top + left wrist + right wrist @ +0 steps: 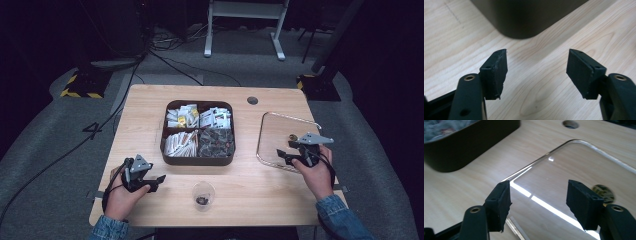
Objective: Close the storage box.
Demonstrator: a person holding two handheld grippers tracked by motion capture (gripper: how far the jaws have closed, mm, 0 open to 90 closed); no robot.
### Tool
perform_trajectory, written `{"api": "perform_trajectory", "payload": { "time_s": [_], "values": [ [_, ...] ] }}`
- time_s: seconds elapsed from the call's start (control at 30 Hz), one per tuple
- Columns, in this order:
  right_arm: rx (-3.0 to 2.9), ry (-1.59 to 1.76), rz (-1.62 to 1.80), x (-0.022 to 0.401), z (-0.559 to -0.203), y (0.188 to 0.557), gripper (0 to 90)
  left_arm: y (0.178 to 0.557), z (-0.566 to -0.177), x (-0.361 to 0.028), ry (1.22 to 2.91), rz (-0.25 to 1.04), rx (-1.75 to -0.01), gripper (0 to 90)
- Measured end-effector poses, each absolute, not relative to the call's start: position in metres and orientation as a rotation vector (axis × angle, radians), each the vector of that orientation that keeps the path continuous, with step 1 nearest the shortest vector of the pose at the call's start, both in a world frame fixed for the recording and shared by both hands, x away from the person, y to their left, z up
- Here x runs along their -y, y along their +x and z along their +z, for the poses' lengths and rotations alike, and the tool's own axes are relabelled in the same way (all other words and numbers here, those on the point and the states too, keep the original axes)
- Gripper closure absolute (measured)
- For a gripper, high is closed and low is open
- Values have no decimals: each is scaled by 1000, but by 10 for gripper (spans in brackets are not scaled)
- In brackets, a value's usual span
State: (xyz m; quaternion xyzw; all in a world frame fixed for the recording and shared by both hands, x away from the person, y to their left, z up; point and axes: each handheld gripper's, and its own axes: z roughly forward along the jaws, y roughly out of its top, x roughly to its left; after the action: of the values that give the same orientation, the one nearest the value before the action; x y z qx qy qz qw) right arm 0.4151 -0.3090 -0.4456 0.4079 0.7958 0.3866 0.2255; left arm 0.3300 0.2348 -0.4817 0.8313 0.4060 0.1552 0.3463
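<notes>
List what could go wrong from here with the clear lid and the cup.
1. The right gripper hovers with open jaws over the clear lid's near edge. The lid lies flat on the table, so a jaw may slide off its thin rim, or push it instead of gripping.
2. The lid overhangs the table's right side somewhat; a push could tip it off.
3. The small cup stands near the front edge beside the open left gripper; a sweep could knock it over.

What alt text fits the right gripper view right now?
The right hand-held gripper hangs open and empty over the near corner of a clear lid lying flat on the wooden table, with a dark tray behind.
</notes>
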Motion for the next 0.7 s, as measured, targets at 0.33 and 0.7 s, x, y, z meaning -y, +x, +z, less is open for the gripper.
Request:
{"api": "perform_trajectory", "payload": {
  "time_s": [0.33, 0.7],
  "values": [
    [-2080, 1352, 993, 337, -450, 451, 353, 332, -497, -246, 2175, 395, -1133, 260],
    [-2010, 1510, 854, 348, -471, 478, 362, 337, -503, -251, 2148, 423, -1122, 182]
  ]
}}
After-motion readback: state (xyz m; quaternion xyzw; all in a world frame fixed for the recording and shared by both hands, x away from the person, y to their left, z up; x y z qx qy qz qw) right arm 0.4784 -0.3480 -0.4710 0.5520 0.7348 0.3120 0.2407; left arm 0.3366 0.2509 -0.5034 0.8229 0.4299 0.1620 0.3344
